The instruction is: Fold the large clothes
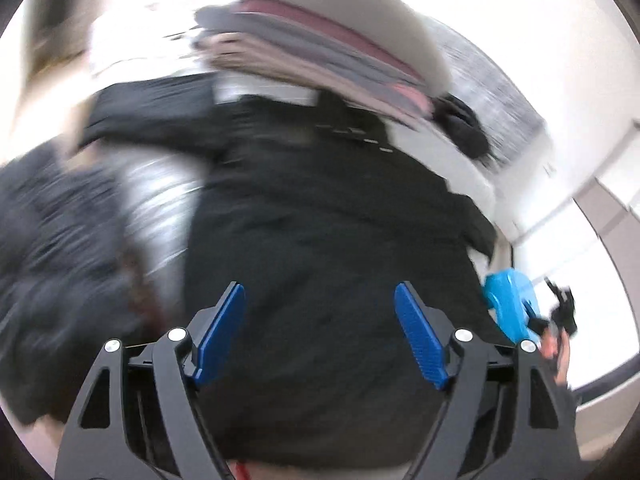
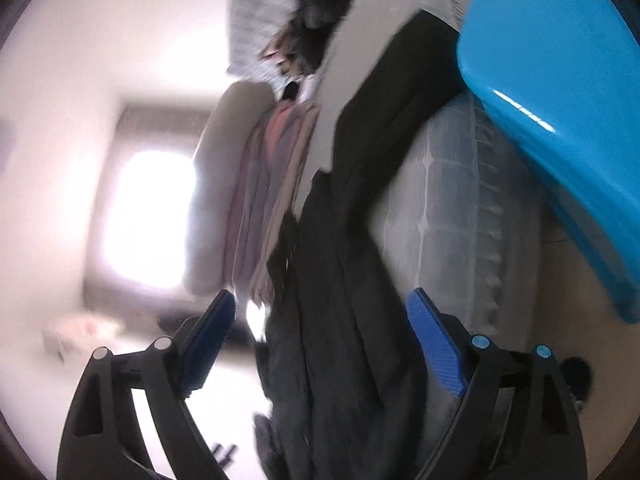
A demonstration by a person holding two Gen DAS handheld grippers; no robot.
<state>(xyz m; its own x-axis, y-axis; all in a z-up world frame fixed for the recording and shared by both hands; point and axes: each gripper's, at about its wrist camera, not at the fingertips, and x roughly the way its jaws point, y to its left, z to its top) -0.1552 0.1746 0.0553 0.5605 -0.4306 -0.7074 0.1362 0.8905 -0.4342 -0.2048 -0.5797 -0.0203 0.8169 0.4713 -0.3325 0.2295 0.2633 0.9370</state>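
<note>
A large black garment point(image 1: 328, 232) lies spread on the bed, blurred in both views. My left gripper point(image 1: 320, 292) hovers over it, open, with nothing between the blue pads point(image 1: 220, 332). In the right wrist view the same black garment point(image 2: 360, 240) runs along the bed as a long dark strip. My right gripper point(image 2: 322, 296) is open above it, its pads point(image 2: 436, 344) touching no cloth. The right gripper's blue body point(image 1: 510, 306) shows at the garment's right edge in the left wrist view. The left gripper's blue housing point(image 2: 560, 100) fills the upper right of the right wrist view.
A stack of folded clothes point(image 1: 320, 44) in grey, pink and beige sits at the far side of the bed point(image 2: 452, 200). Another dark garment point(image 1: 52, 264) lies bunched at the left. A small black item point(image 1: 464, 124) rests by the stack. A bright window point(image 2: 148, 216) is beyond.
</note>
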